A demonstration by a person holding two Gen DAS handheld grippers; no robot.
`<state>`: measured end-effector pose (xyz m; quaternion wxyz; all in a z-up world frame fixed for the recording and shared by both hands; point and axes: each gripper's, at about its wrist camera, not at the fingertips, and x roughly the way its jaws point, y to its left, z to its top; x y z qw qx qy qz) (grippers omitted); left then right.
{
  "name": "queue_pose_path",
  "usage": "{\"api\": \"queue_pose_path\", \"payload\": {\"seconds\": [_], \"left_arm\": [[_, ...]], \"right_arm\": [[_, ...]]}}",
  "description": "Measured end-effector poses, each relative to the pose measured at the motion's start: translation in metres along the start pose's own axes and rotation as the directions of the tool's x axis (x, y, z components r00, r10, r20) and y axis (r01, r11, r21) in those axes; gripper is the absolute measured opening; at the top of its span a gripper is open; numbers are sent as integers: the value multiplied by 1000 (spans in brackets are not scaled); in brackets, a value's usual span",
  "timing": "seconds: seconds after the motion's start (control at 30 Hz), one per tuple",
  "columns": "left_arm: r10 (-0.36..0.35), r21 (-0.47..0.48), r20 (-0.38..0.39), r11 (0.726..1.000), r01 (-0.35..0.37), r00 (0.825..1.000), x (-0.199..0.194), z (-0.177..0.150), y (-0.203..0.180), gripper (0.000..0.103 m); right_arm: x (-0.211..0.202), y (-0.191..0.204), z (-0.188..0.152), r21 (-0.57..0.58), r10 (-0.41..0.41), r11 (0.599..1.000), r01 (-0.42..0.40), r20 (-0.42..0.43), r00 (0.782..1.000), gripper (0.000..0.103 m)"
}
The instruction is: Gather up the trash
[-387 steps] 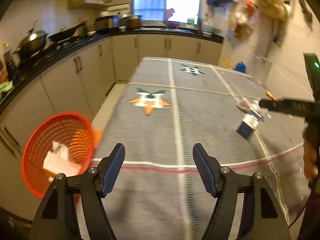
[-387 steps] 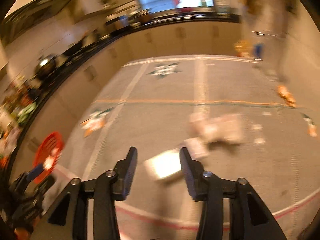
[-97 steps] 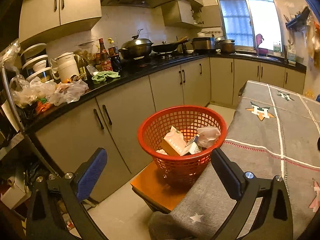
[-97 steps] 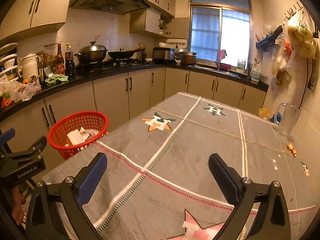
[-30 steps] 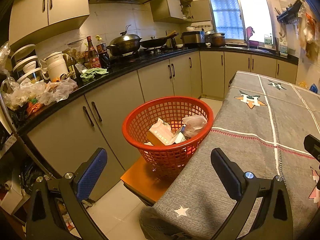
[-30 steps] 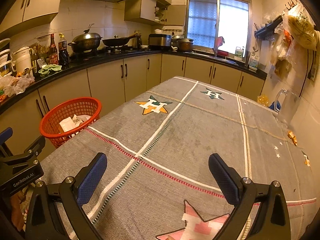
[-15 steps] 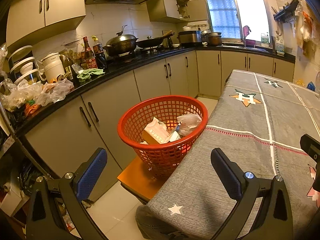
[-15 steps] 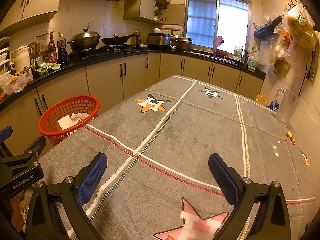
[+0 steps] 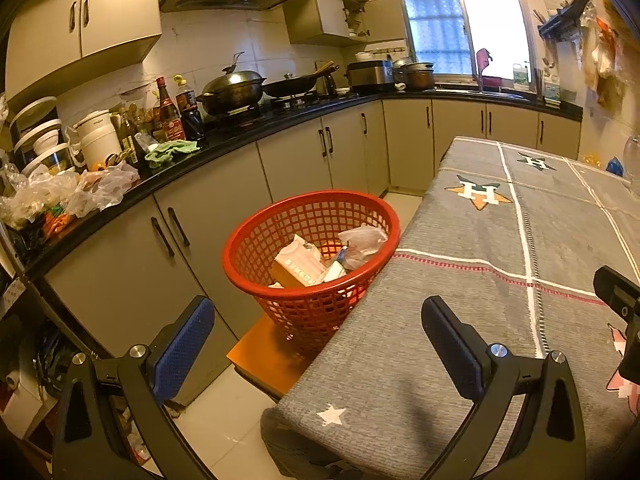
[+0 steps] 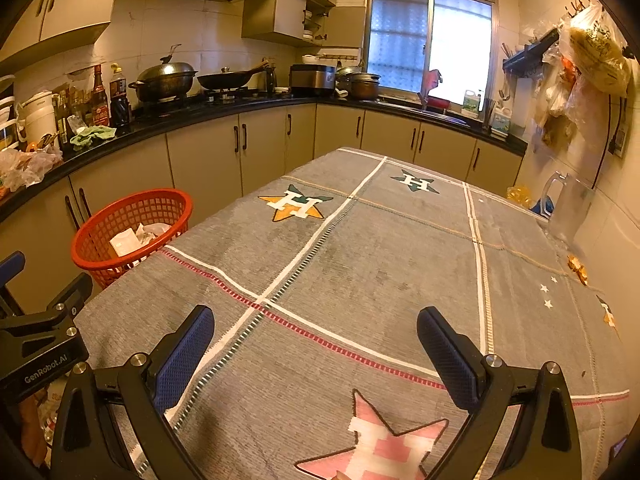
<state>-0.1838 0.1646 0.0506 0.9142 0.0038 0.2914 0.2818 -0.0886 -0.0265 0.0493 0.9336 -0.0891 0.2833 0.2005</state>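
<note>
A red mesh basket [image 9: 256, 240] stands on an orange stool beside the table's left edge. It holds a pink carton [image 9: 298, 266] and crumpled plastic wrap [image 9: 362, 238]. The basket also shows in the right wrist view [image 10: 100, 240]. My left gripper [image 9: 318, 344] is open and empty, held near the table's front corner, short of the basket. My right gripper [image 10: 316, 354] is open and empty, held above the near end of the grey tablecloth [image 10: 380, 248]. Small orange scraps [image 10: 578, 270] lie at the table's right edge.
Kitchen cabinets and a black counter [image 9: 240, 136] with pans, bottles and bags run along the left and back. A clear jug [image 10: 568, 208] stands at the table's far right by the wall. Bags hang on the right wall [image 10: 592, 60]. The orange stool [image 9: 260, 356] sits on pale floor tiles.
Since a second ago both grippers have drifted slightly back and right; the basket sits a little further left in both views. Both stay open and empty.
</note>
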Motion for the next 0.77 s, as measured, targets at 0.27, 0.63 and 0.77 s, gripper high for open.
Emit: {"api": "queue_pose_path", "payload": {"seconds": [0.27,0.63,0.77], "left_arm": [[-47,35,4,998,47,999,-2,6,-24,103],[-270,139,-81,950,279,959,2,16,-110,103],[-397,182,-202,883,432,895,11,17,-157,103]], "right_arm": [[-2,-17,-5,25,-31,999,32,-12,999,103],[-1,-94,-30,154,-157,973,173,-109,981,103],[4,-147,-44,269,-207,928,259,-209,956,103]]}}
